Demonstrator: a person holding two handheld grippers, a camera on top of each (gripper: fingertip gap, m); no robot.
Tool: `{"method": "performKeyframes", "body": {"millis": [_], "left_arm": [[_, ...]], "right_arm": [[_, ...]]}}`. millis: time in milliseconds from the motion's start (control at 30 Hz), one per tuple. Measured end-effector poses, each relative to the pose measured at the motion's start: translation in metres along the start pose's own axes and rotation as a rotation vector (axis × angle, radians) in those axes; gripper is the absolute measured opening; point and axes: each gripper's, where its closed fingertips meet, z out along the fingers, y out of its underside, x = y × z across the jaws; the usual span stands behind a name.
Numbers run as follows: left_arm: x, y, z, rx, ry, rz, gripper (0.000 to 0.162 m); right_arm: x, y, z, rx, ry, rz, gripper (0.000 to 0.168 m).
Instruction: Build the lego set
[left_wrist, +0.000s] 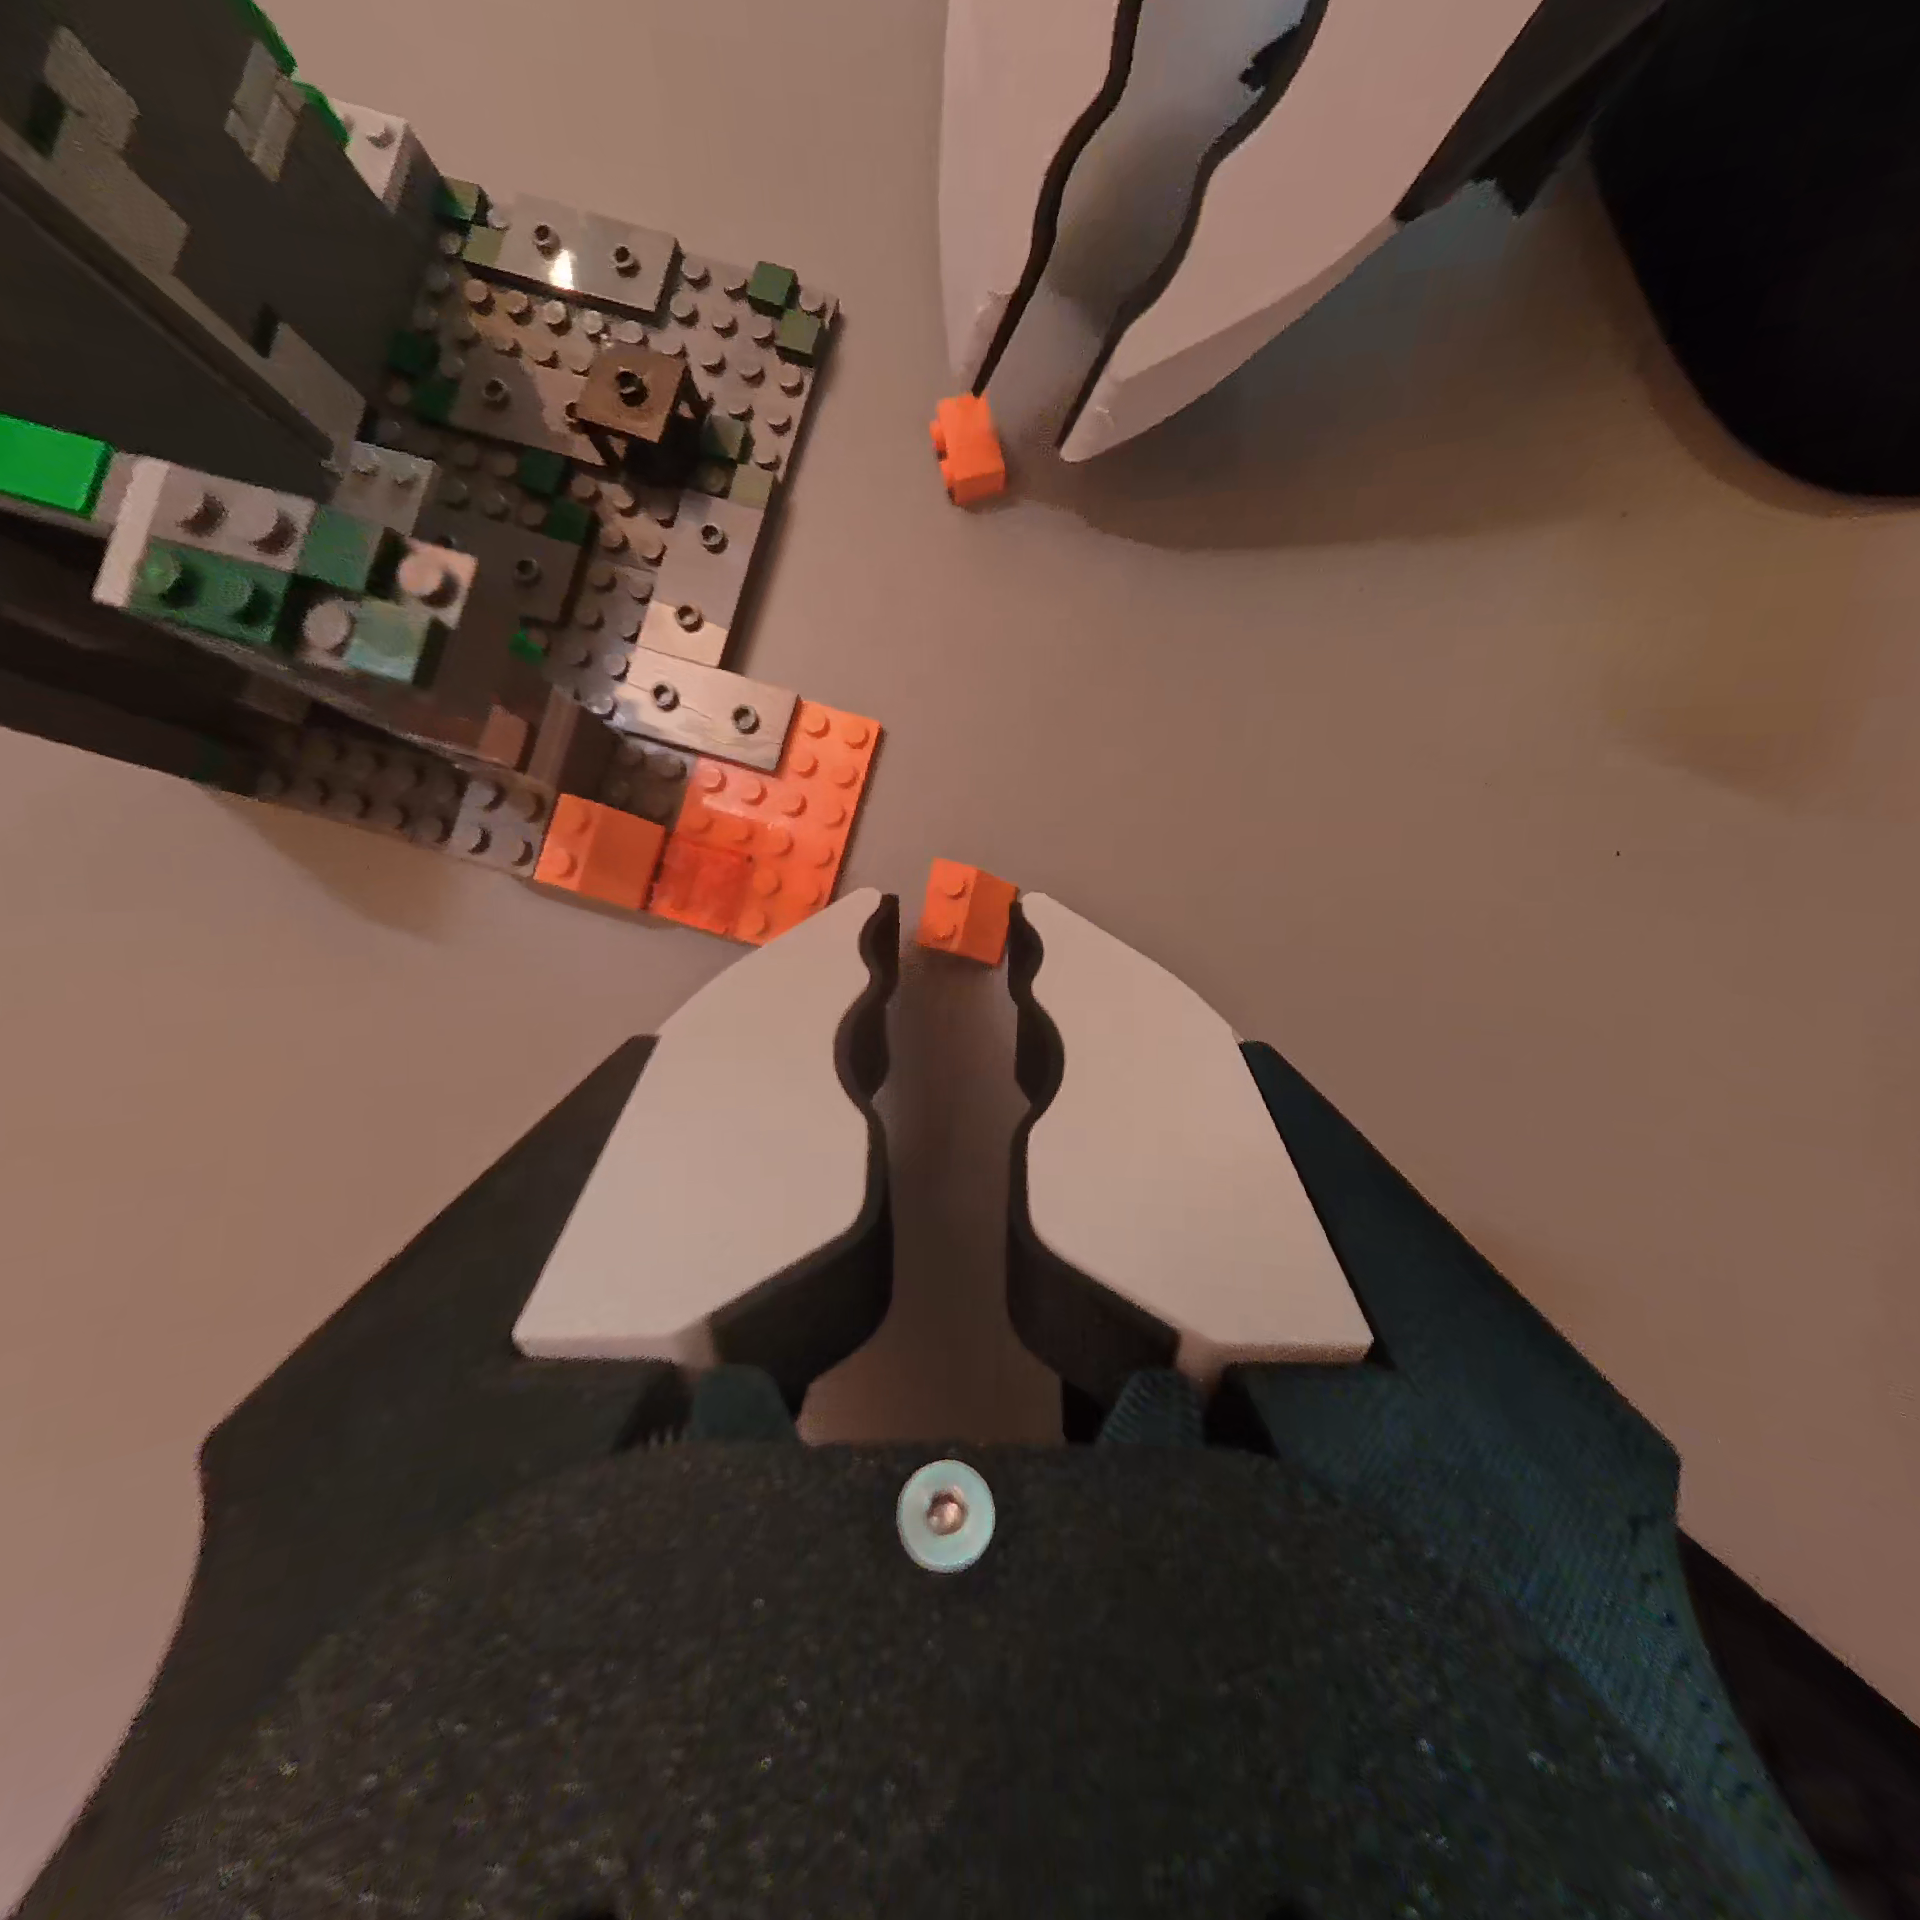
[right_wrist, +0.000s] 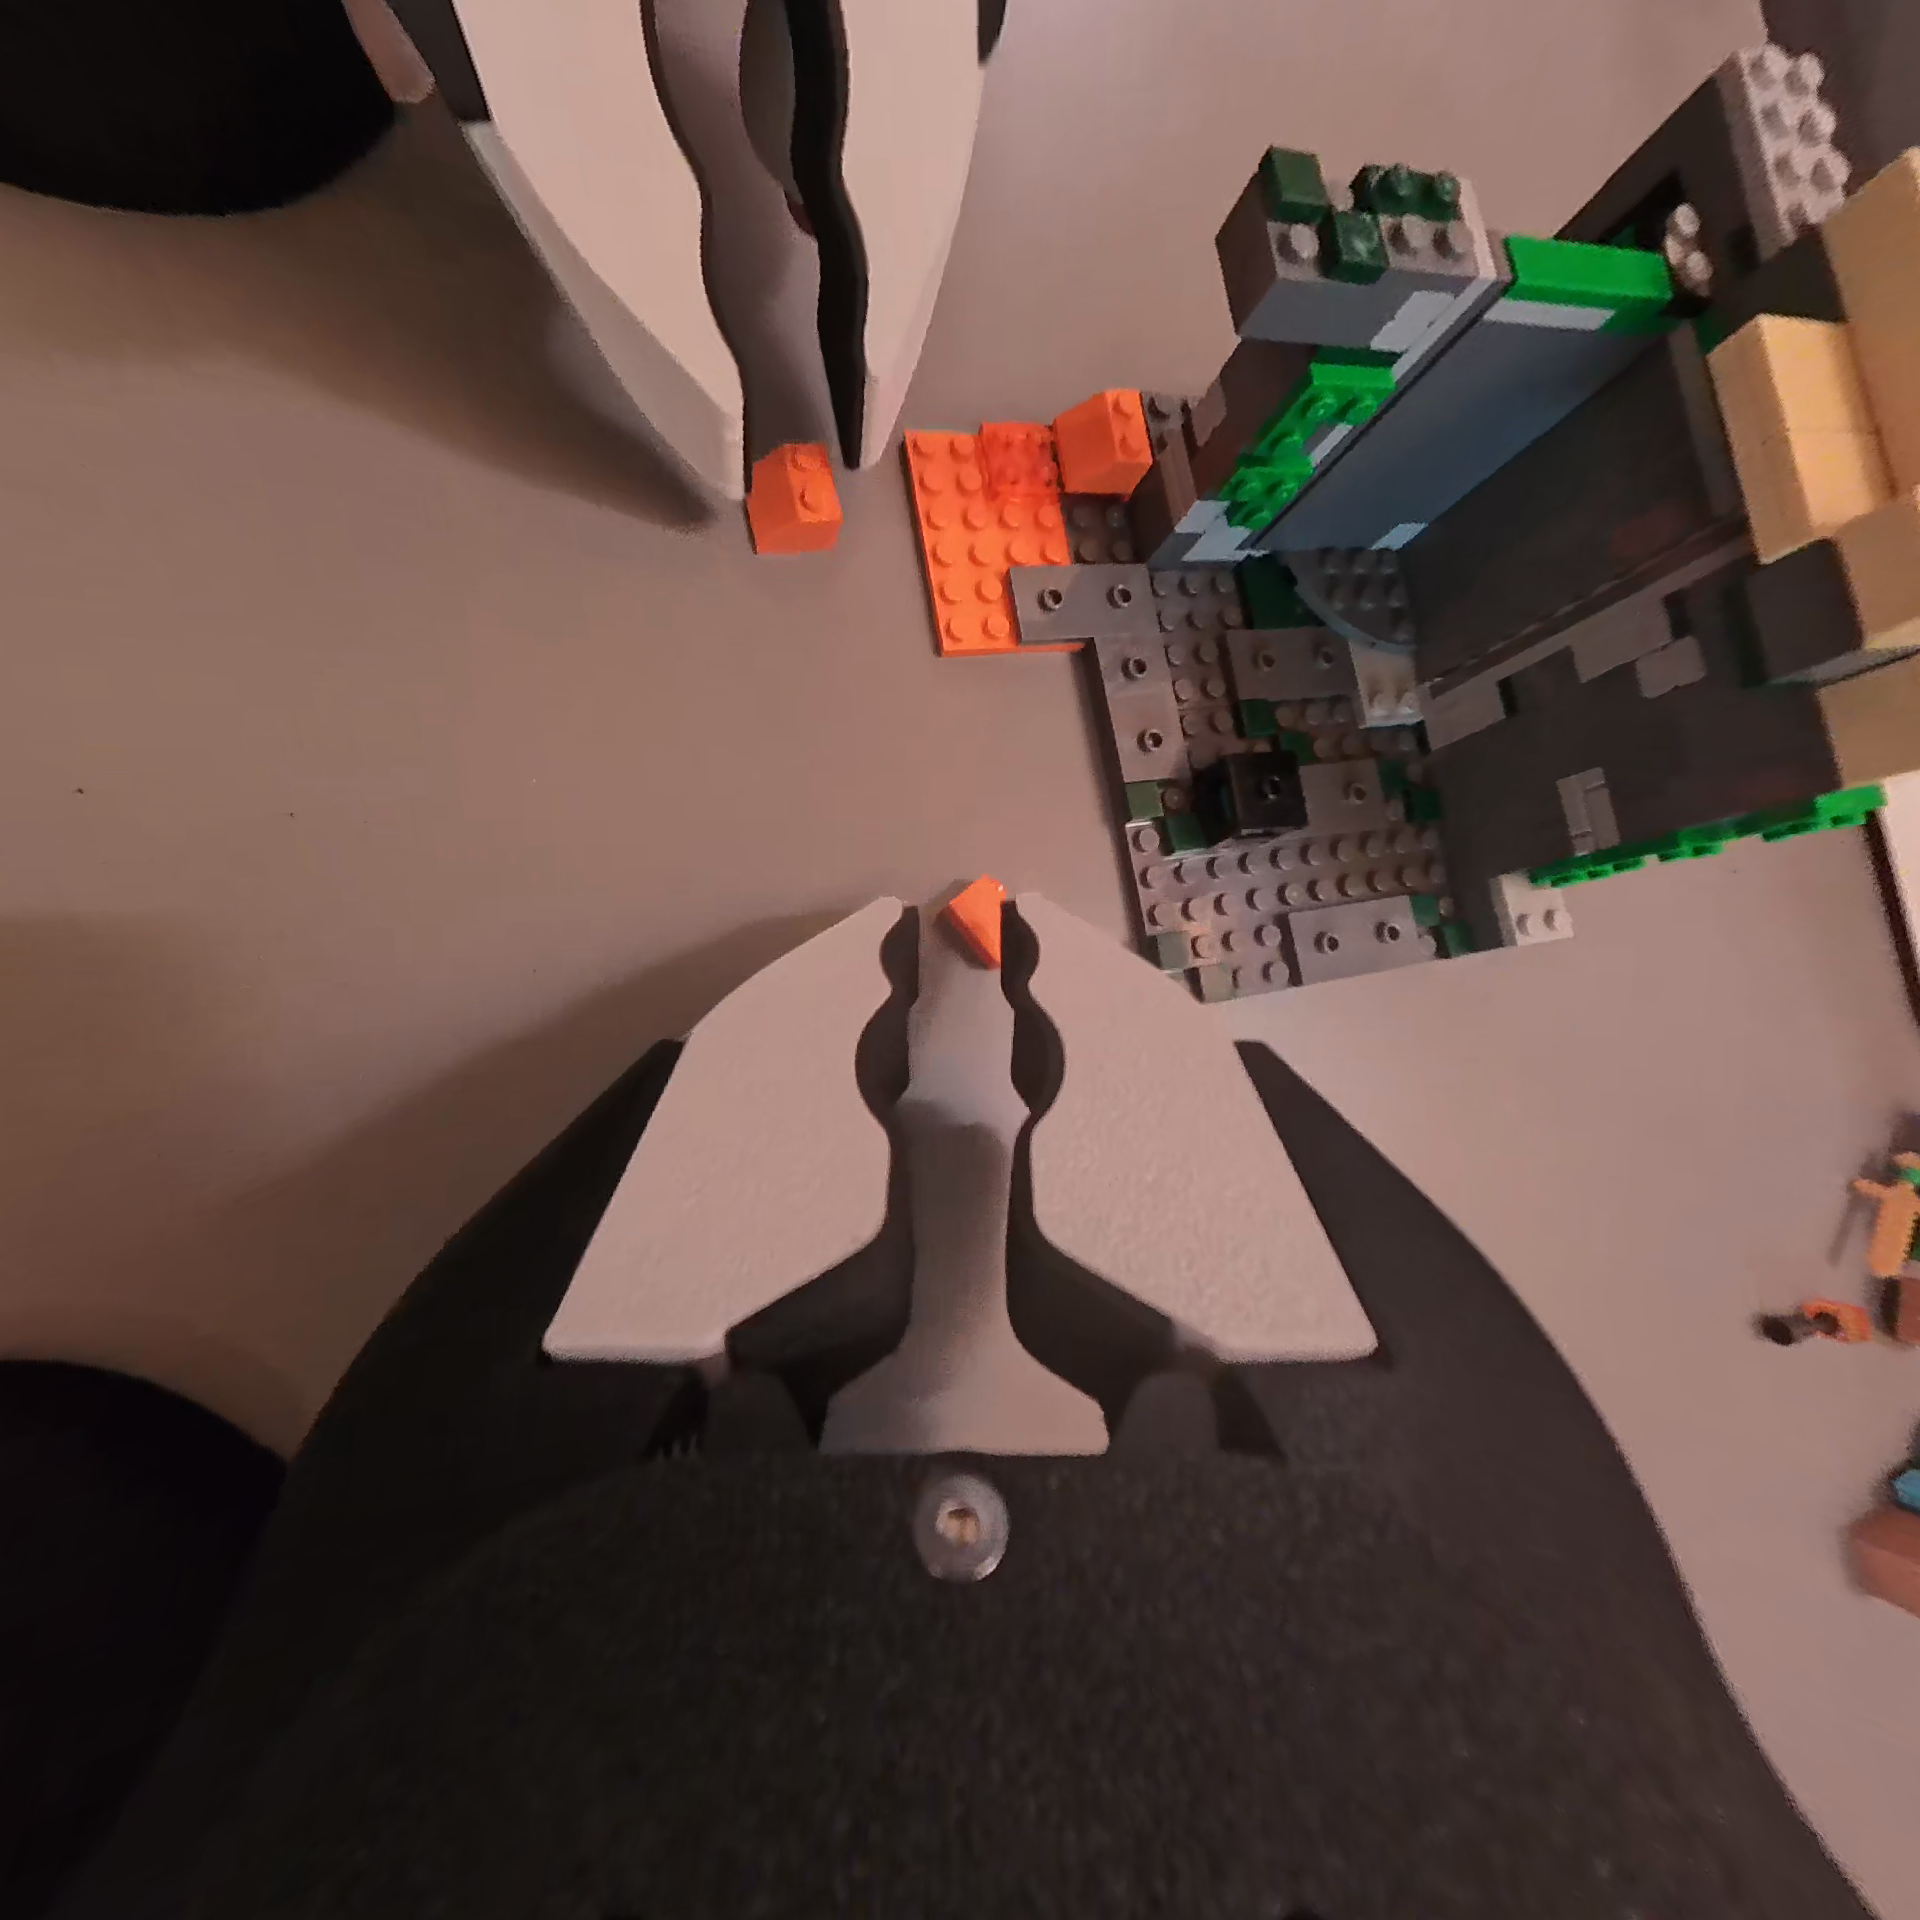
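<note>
Each gripper pinches a small orange brick at its fingertips, the left gripper (left_wrist: 954, 909) holding one brick (left_wrist: 964, 911) beside the orange plate (left_wrist: 821, 790) of the model (left_wrist: 582, 499), the right gripper (right_wrist: 961, 914) another brick (right_wrist: 977, 920), seemingly ready for pressing on.

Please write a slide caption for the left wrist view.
Left gripper holding small orange brick beside the lego build.

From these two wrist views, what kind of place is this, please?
Probably a hobby or play table indoors, though no room shows. On the plain beige tabletop stands a half-built grey and green toy-brick model with an orange studded plate, and small loose toy pieces lie aside.
</note>
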Motion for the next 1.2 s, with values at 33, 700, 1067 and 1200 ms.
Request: {"method": "performKeyframes", "body": {"millis": [33,700,1067,1200], "left_arm": [[-0.002,0.001,-0.001,0.003,-0.006,-0.003,0.019],[0.009,0.001,0.002,0.009,0.03,0.011,0.02],[0.006,-0.019,-0.006,0.136,-0.026,0.052,0.02],[0.01,-0.037,-0.011,0.216,-0.058,0.116,0.019]], "right_arm": [[0.0,0.001,0.0,-0.01,-0.004,0.007,0.015],[-0.018,0.001,0.007,-0.029,-0.124,-0.055,0.011],[-0.024,-0.016,-0.008,0.069,-0.138,0.057,0.02],[-0.014,-0.039,-0.014,0.15,-0.094,0.118,0.022]]}}
